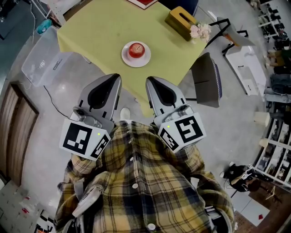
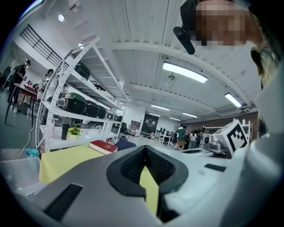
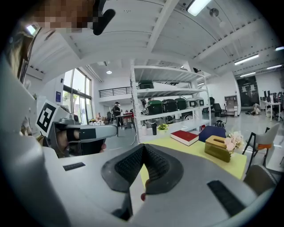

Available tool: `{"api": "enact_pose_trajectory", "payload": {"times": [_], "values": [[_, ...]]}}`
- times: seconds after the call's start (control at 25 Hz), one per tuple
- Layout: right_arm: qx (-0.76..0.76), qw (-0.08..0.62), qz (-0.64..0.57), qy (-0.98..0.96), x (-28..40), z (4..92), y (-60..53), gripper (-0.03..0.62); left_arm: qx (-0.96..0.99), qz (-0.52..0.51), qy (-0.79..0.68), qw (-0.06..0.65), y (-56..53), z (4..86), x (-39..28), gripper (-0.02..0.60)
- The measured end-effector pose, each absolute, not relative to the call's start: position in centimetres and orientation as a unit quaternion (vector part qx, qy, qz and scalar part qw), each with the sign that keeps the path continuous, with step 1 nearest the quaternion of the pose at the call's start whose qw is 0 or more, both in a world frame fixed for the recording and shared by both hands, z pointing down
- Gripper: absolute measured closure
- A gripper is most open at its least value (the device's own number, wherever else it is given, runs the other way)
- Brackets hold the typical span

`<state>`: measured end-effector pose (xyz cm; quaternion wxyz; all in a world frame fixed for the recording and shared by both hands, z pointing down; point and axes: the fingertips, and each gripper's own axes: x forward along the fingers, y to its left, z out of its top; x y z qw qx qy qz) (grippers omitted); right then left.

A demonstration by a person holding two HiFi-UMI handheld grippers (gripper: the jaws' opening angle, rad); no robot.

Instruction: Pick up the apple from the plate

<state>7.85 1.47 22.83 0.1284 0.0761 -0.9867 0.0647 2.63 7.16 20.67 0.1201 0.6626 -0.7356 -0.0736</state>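
A red apple [image 1: 136,49] sits on a white plate [image 1: 126,58] in the middle of a yellow-green table [image 1: 95,32]. Both grippers hover short of the table's near edge and point toward the plate. The left gripper [image 1: 117,77] is shut with nothing in it, and so is the right gripper [image 1: 148,80]. In the left gripper view the pads [image 2: 133,166] meet at their tips over the yellow tabletop. In the right gripper view the tips [image 3: 143,148] also touch, and a sliver of red shows through the gap below them.
A gold tissue box [image 1: 180,20] and pale flowers [image 1: 200,31] stand at the table's far right, with a red book [image 1: 144,2] at the back. A grey chair [image 1: 207,79] stands by the right side. A clear plastic bin [image 1: 43,57] lies on the floor at the left.
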Motion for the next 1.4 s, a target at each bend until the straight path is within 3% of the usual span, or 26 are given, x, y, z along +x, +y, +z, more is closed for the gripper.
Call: {"api": "enact_pose_trajectory", "payload": {"times": [0.64,1.4], "values": [[0.127,0.138,0.085,-0.979,1.9,24.6,-5.1,0.597,0.709,-0.059,-0.687,0.147,-0.6,22.8,-3.2,0.575],[0.377,0.127,0.137,-0.907,-7.9,26.7,-14.2,0.597,0.86,0.012,-0.484,0.162,-11.2,23.4,-15.5,0.575]]}}
